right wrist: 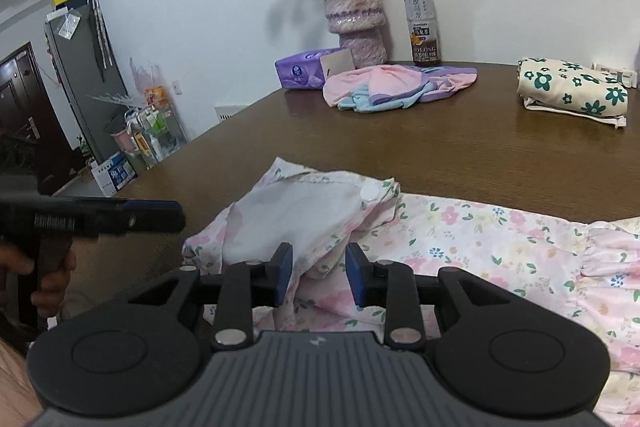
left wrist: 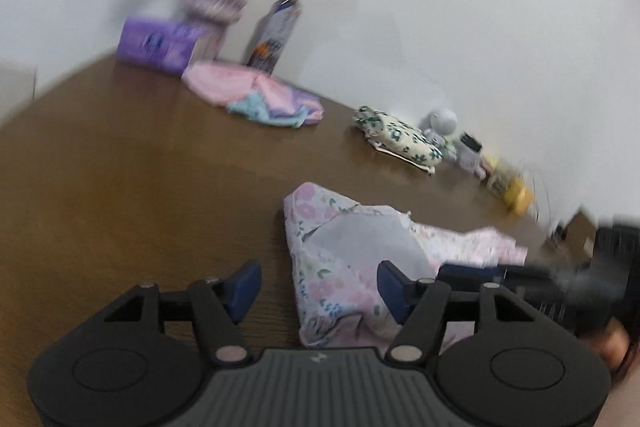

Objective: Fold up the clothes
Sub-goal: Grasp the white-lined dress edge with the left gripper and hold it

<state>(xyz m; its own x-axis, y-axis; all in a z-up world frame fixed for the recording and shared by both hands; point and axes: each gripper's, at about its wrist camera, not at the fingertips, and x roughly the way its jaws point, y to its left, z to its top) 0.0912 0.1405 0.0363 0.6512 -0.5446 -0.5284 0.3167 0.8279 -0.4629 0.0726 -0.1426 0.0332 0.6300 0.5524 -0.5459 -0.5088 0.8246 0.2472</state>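
A pink floral garment (left wrist: 340, 291) (right wrist: 480, 239) lies on the brown table (left wrist: 120, 167) (right wrist: 440, 155). Its near-left part is folded over, so the white inside (right wrist: 296, 215) shows and stands up like a tent. My right gripper (right wrist: 320, 277) has its fingers close together with a bunch of that fabric pinched between them. In the blurred left wrist view it (left wrist: 468, 271) comes in from the right. My left gripper (left wrist: 320, 287) is wide open over the garment's left edge, holding nothing. A hand holds it at the left (right wrist: 160, 217).
At the back of the table lie a pink, purple and blue clothes pile (right wrist: 392, 83), a folded cream cloth with green flowers (right wrist: 572, 87), a purple tissue pack (right wrist: 300, 67), a flower vase (right wrist: 354, 15) and a tea bottle (right wrist: 424, 23). Small items (left wrist: 472, 147) line the wall.
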